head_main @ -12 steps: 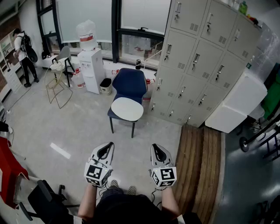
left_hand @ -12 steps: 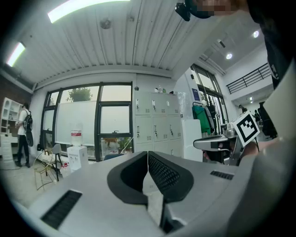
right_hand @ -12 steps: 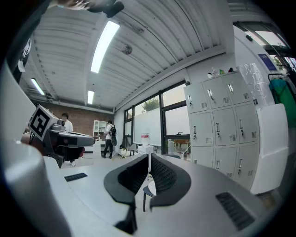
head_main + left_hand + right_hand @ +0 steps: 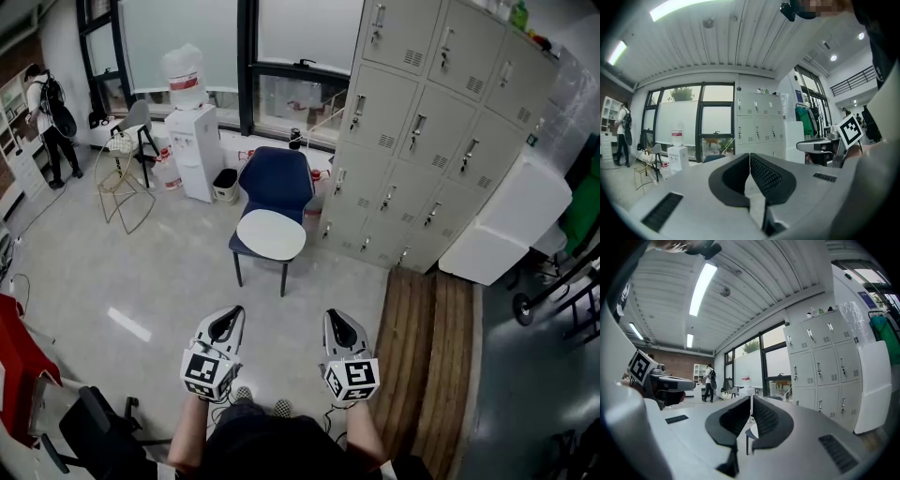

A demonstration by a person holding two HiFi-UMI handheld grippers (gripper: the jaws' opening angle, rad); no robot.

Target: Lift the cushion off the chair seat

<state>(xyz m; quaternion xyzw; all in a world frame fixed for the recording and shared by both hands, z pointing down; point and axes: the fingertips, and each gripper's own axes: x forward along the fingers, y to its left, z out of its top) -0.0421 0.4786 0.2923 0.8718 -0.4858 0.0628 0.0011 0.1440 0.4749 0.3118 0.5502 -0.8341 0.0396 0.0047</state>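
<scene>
Now we hold our left gripper [image 4: 225, 323] low and level, its jaws pressed together on nothing. Well ahead of it, roughly midway between both grippers' lines, the white cushion [image 4: 271, 234] lies flat on the seat of the blue chair [image 4: 277, 180], untouched. Beside the left one, our right gripper [image 4: 339, 325] is likewise closed and empty, with grey lockers [image 4: 427, 131] far ahead to its right.

Smooth matt cushion [image 4: 271, 234], cloth-covered chair [image 4: 277, 180], painted metal lockers [image 4: 422, 131], faintly glossy floor [image 4: 141, 267], slatted wood platform [image 4: 427, 347].
</scene>
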